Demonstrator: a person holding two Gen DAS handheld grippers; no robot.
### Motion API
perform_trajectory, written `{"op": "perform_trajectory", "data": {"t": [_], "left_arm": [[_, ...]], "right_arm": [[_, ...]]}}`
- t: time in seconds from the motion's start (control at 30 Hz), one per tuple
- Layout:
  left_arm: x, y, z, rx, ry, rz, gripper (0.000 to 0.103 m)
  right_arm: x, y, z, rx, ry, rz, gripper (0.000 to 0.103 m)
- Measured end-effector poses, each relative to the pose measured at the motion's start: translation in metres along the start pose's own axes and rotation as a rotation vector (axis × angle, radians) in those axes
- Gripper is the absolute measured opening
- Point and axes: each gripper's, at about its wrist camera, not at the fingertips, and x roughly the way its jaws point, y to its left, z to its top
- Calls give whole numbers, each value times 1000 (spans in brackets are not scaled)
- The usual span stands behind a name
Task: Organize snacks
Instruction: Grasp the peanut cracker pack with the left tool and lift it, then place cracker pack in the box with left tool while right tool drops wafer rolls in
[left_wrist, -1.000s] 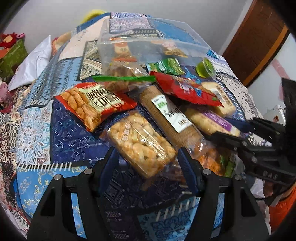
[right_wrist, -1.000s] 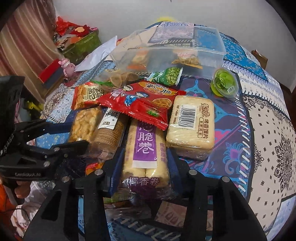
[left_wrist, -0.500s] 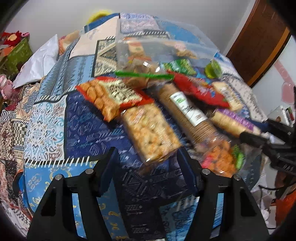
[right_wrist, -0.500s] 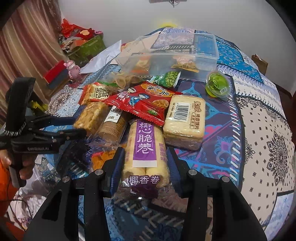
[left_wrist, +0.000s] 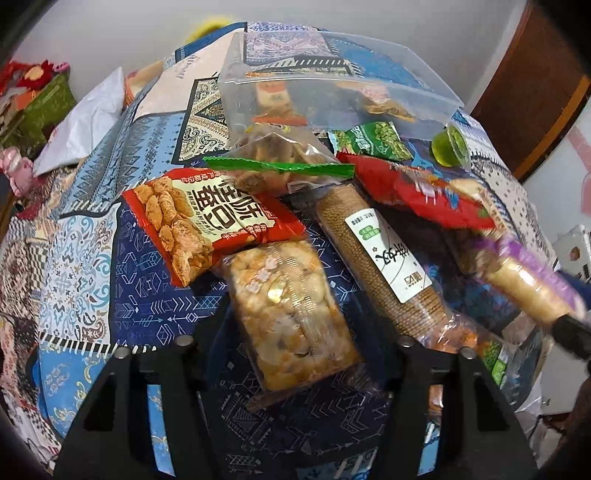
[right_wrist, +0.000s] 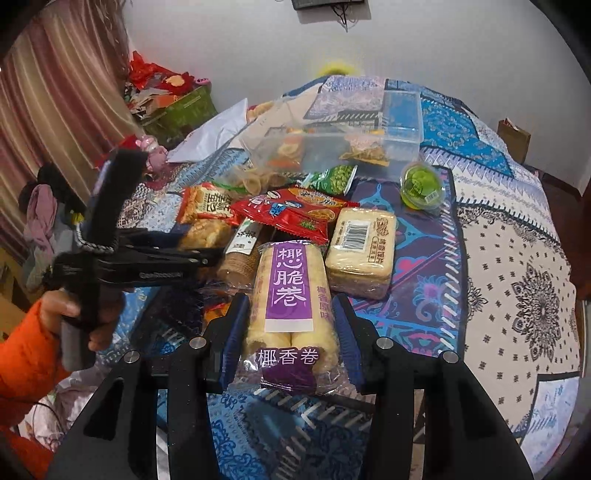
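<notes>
Right gripper (right_wrist: 291, 328) clamped on purple-labelled clear-wrapped roll pack (right_wrist: 290, 291); left gripper (left_wrist: 295, 332) closing around clear-wrapped nut brittle bar (left_wrist: 291, 314).
Risk: slick film lets either pack slip before the far clear plastic box (right_wrist: 402, 122).

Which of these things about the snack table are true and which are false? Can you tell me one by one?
1. The right gripper holds the purple-label roll pack. True.
2. The clear plastic box has no snacks in it. False: some snacks already lie inside.
3. The left gripper has the clear pack of puffed bites between its jaws. True: the jaws are closing around it.
4. The green jelly cup sits inside the box. False: it sits on the patterned cloth beside the box.
5. The red chip bag lies under the pale cracker pack. False: they lie side by side.
</notes>
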Motion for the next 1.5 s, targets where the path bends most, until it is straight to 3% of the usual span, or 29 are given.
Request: {"op": "perform_trajectory", "data": {"t": [0.2,0.57,0.67,1.13,1.5], "left_arm": [[-8,-5,-8,44,-14,8,46],[-55,2,0,37,-124,-25,45],[-67,1,12,28,-153,-52,45],[-93,-8,81,66,-286,-45,45],[-59,-14,138,91,-292,-31,45]], "right_arm": [[-17,1,6,-3,-44,-1,43],[-32,-4,29,20,-139,-11,43],[-32,-8,38,35,-164,-17,43],[-13,-39,92,88,-250,-84,43],[22,-71,134,102,-259,-118,43]]}}
